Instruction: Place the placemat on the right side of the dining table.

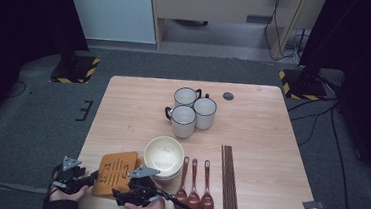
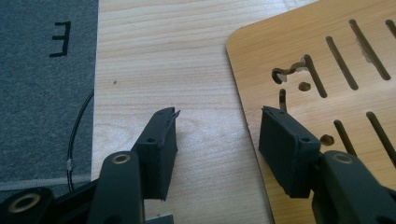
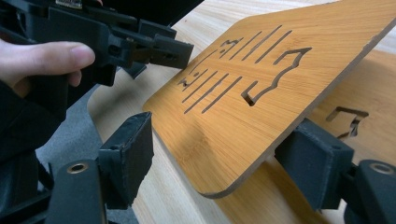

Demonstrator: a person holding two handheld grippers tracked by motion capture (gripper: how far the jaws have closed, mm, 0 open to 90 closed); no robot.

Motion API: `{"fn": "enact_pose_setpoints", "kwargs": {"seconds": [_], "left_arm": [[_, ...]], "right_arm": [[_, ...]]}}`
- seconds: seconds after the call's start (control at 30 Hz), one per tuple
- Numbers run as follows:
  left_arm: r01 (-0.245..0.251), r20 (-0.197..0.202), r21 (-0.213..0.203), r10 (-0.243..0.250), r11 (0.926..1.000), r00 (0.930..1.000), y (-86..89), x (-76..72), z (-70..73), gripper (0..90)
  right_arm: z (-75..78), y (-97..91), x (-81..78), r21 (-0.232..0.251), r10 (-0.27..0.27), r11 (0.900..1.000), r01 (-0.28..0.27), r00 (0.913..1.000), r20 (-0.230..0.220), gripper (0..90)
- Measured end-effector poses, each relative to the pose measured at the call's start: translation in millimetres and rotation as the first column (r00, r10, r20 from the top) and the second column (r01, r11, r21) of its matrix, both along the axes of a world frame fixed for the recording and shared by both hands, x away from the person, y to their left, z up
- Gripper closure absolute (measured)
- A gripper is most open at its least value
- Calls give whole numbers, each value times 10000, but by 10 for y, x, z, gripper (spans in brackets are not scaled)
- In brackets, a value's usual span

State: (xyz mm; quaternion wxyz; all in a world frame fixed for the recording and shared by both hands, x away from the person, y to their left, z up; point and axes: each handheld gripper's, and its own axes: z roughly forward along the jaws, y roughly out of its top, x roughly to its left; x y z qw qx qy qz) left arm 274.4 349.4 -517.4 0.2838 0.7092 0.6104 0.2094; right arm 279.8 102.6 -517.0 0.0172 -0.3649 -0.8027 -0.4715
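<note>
Left gripper (image 2: 217, 140) open, jaws straddling edge of bamboo board (image 2: 327, 93), not pressing. Right gripper (image 3: 219, 163) open around raised upper board (image 3: 261, 88); second board (image 3: 369, 112) on surface (image 2: 163, 60) beneath.

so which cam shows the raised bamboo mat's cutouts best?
Right gripper view: the top mat is tilted up off a second mat, slots and cutout sharp. Left gripper view gets one corner from above. High view shows it small, partly behind the grippers.
</note>
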Motion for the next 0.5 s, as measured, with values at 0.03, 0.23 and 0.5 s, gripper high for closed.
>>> {"fn": "enact_pose_setpoints", "kwargs": {"seconds": [0.03, 0.23, 0.5], "left_arm": [[3, 2, 2, -3, 10000, 10000, 0, 0, 0, 453], [-43, 8, -16, 43, 10000, 10000, 0, -2, -1, 449], [-156, 67, -222, 158, 9996, 9999, 1, -2, -8, 435]], "right_arm": [[5, 10, 7, 9, -19, 10000, 19, 10000, 50, 302], [1, 41, 28, -137, -223, 9997, 222, 9997, -74, 382], [22, 23, 66, 34, -297, 9995, 299, 9985, -455, 478]]}}
